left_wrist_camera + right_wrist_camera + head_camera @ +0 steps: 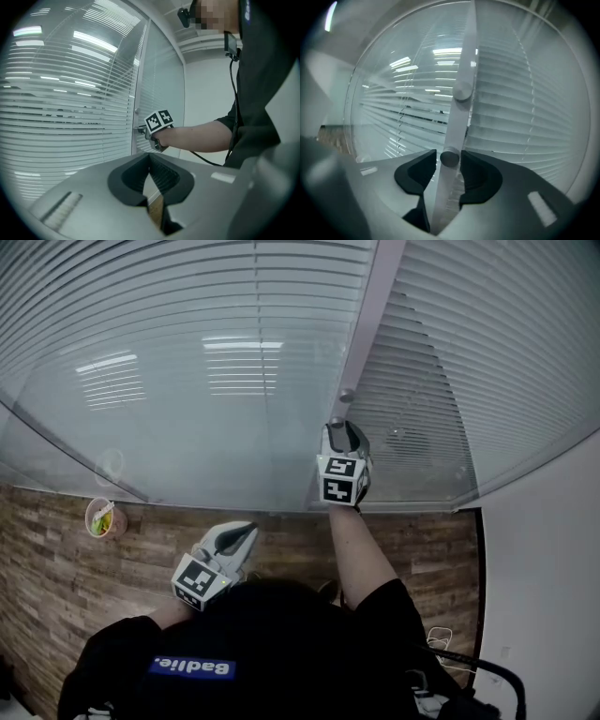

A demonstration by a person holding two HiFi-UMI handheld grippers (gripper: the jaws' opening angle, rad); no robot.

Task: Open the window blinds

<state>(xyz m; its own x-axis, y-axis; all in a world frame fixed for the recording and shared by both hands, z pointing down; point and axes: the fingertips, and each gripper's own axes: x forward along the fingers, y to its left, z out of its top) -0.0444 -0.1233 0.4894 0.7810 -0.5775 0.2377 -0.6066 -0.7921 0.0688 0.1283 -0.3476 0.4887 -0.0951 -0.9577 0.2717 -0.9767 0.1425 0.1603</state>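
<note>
Sole legible text noted: white lettering that appears to read "Badlie." on a blue strip [192, 668] across my black shirt [281, 634], at seven o'clock in the head view.

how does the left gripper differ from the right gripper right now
The grey left gripper has its jaws together on nothing; the grey right gripper has its jaws apart with a small round grey knob between them. The left gripper hangs low by the person's dark shirt; the right gripper is up at the pale vertical window frame post. Both carry black-and-white marker cubes.
</note>
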